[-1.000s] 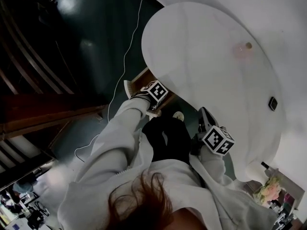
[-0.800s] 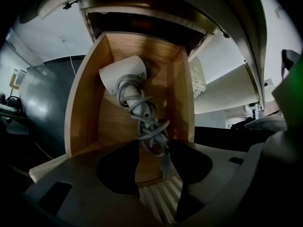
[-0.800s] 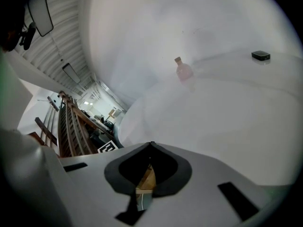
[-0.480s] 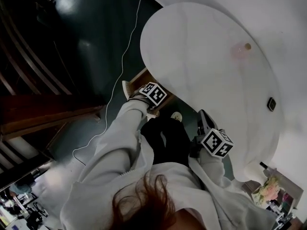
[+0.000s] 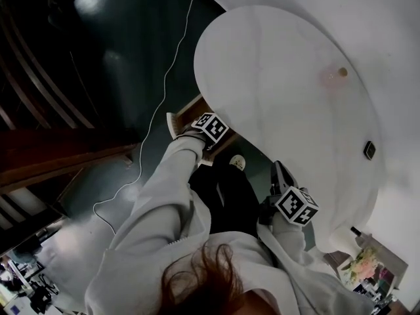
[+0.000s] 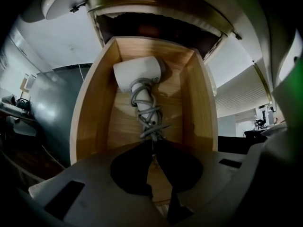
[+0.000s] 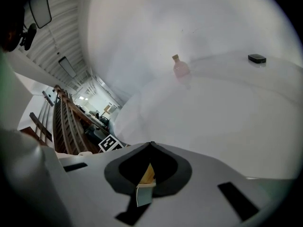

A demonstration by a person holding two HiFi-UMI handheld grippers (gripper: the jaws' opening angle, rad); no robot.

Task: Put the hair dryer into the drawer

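Wooden drawer (image 6: 90, 112) stood open under white desk (image 7: 213, 122). Only hair dryer (image 6: 138, 74) inside: lay flat, head toward back, handle toward front. Grey cord (image 6: 149, 115) wound round handle. Judged light, with rigid, smooth plastic shell, likely slippery at barrel. Cord bundle soft, would give. Best hold: wrapped handle. Left tool (image 6: 152, 144) pointed down over drawer front, jaws shut, nothing visibly pinched. Right tool (image 7: 151, 144) closed, empty, above desk.

Home-style dressing corner staged inside a larger, brightly lit workspace. A rounded white worktop (image 5: 282, 77) has a wooden drawer (image 6: 92, 108) pulled out beneath its edge, a small pink bottle (image 7: 180, 68) on it, flowers (image 5: 369, 261) near it and wooden railings (image 7: 66, 122) beyond it.
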